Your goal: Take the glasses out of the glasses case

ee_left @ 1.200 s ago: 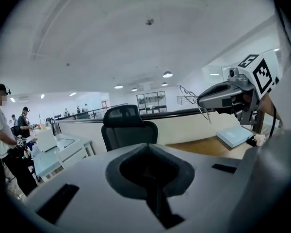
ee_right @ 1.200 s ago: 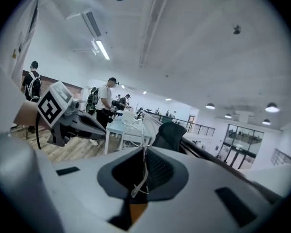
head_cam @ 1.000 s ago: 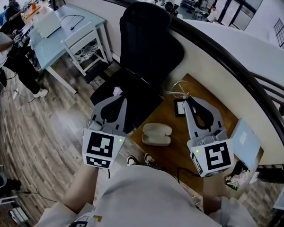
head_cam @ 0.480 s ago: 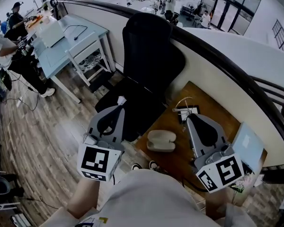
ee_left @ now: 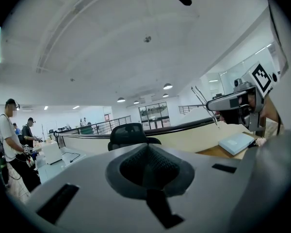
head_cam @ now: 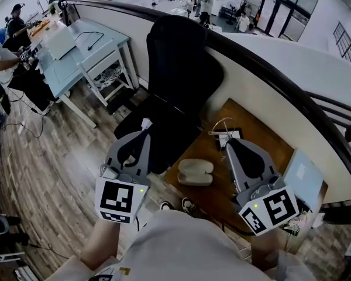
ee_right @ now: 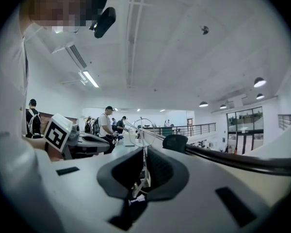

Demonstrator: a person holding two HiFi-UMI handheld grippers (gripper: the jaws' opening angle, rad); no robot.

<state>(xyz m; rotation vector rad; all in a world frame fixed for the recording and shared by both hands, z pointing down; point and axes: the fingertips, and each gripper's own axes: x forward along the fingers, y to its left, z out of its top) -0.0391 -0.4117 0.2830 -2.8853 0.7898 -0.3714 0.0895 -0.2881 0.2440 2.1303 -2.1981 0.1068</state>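
In the head view my right gripper is shut on thin wire-framed glasses, holding them above the wooden table. The right gripper view shows the wire frame pinched upright between the jaws of that gripper. The pale oval glasses case lies closed near the table's left edge, between the two grippers and below them. My left gripper is over the chair seat, left of the case. Its jaws meet with nothing between them. The left gripper view also catches the right gripper with the glasses.
A black office chair stands left of the table. A pale blue book lies at the table's right side and a small dark item beneath the glasses. A curved low wall runs behind. Light desks and people are at far left.
Both grippers have risen slightly. The right gripper has rolled, its marker cube now tilted, with the glasses still in its jaws. The case has not moved.
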